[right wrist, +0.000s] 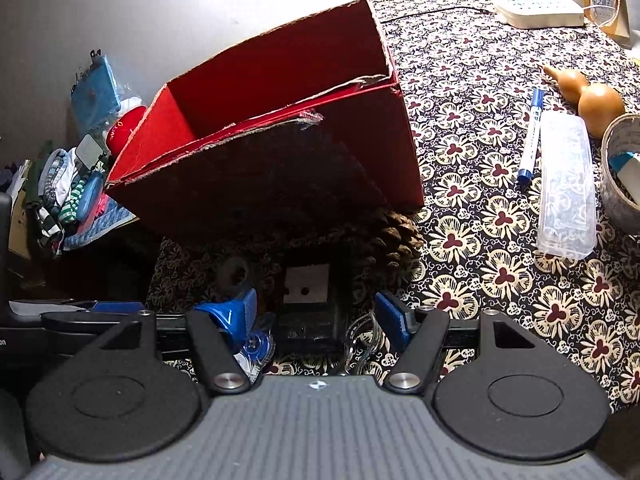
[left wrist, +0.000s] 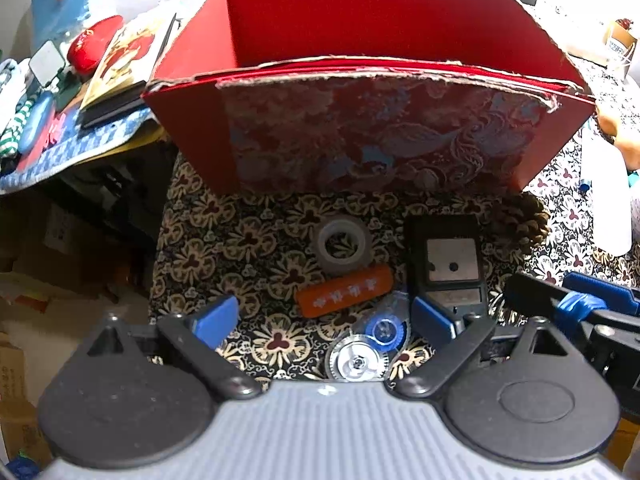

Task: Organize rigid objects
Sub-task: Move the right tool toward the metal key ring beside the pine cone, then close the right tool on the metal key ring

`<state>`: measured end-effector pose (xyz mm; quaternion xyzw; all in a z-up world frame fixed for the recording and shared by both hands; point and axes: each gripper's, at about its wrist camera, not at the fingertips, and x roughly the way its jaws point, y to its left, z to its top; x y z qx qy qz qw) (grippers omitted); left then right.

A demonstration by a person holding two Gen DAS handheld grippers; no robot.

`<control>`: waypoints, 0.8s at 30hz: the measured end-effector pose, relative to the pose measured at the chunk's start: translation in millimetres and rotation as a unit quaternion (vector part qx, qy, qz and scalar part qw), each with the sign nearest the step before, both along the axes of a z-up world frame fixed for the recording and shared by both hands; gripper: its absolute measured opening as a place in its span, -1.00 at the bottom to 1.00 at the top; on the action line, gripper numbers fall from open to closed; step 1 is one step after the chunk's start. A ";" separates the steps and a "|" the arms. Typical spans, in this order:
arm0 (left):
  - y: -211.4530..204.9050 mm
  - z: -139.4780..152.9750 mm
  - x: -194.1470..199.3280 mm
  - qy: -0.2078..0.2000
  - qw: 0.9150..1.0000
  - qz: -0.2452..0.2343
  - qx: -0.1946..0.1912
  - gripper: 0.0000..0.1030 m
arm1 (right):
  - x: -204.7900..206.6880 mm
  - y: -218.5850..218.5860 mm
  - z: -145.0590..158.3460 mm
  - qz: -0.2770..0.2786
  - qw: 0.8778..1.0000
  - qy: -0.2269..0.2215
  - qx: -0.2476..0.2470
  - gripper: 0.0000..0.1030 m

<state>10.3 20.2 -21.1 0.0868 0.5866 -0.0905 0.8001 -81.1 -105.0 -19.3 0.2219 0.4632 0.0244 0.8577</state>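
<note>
Two grippers were both hanging low over the flowery tablecloth [right wrist: 496, 216], right in front of a big red cardboard box [left wrist: 360, 32] that stood open at the top with ragged torn edges and a patterned front panel. In the left wrist view, the left gripper [left wrist: 324, 316] had its blue fingers spread wide with nothing between them, sitting over a little cluster of stuff: a roll of grey tape [left wrist: 344, 245] lying flat, an orange eraser-looking bar [left wrist: 344, 290] just beside and in front of it, and a clear correction tape dispenser [left wrist: 372, 340] with a blue wheel closest to the camera. To the right of those was a black hole-punch-type gadget [left wrist: 446, 264] with a metal plate on top, and the left gripper's right finger was right up against its near end.

The right gripper [right wrist: 320, 314] was also spread wide, straddling that same black gadget, not clamped on it as far as I could see. A pine cone [right wrist: 394, 236] sat tucked against the box's front corner. Off to the right lay a blue marker [right wrist: 530, 136], a clear plastic case [right wrist: 566, 188] beside it, a gourd [right wrist: 584, 96] further back, and a wide tape roll [right wrist: 620, 168] at the frame edge.
</note>
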 end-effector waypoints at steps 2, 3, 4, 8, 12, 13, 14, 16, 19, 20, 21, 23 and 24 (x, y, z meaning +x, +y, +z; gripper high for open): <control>-0.4 -0.7 -0.2 0.000 1.000 -0.001 0.001 0.82 | -0.3 -0.1 -0.6 -0.001 1.000 0.001 -0.001 -0.01; -0.4 -1.1 -0.5 0.000 1.000 -0.002 0.001 0.82 | 0.0 -0.5 -1.2 -0.001 1.000 0.001 -0.002 -0.01; -0.5 -1.4 -0.7 0.000 1.000 -0.002 0.001 0.82 | -0.3 -1.0 -1.4 -0.003 1.000 0.002 -0.001 -0.01; -0.7 -1.9 -1.8 -0.003 1.000 -0.007 -0.003 0.82 | -1.2 -4.1 -2.9 -0.010 1.000 0.003 0.003 -0.01; 0.0 0.3 -3.7 -0.013 0.999 -0.017 -0.029 0.82 | -3.5 -14.6 -3.6 -0.031 0.999 0.002 0.018 -0.02; 0.7 1.4 -4.6 -0.015 0.999 -0.023 -0.042 0.82 | -4.3 -19.7 -3.4 -0.040 0.999 0.002 0.026 -0.02; 2.3 2.7 -5.9 -0.017 0.997 -0.028 -0.063 0.82 | -5.2 -25.6 -3.5 -0.049 0.998 0.004 0.035 -0.02; 5.0 2.3 -6.9 -0.008 0.993 -0.044 -0.106 0.82 | -8.0 -36.3 -4.1 -0.068 0.996 0.009 0.049 -0.03; 8.4 -1.9 -9.0 0.020 0.987 -0.063 -0.147 0.82 | -12.8 -49.8 -8.5 -0.092 0.993 0.021 0.066 -0.05; 8.4 -1.8 -10.7 0.019 0.986 -0.063 -0.156 0.82 | -14.4 -53.8 -10.4 -0.099 0.992 0.024 0.070 -0.06; 8.6 -1.9 -11.6 0.022 0.985 -0.065 -0.158 0.82 | -16.2 -56.1 -11.4 -0.102 0.992 0.027 0.071 -0.06; 7.7 -3.7 -12.7 0.025 0.984 -0.077 -0.156 0.82 | -17.5 -59.2 -15.4 -0.105 0.991 0.031 0.071 -0.08; 7.7 -4.2 -13.0 0.025 0.984 -0.084 -0.155 0.82 | -17.3 -60.0 -17.8 -0.103 0.991 0.031 0.074 -0.10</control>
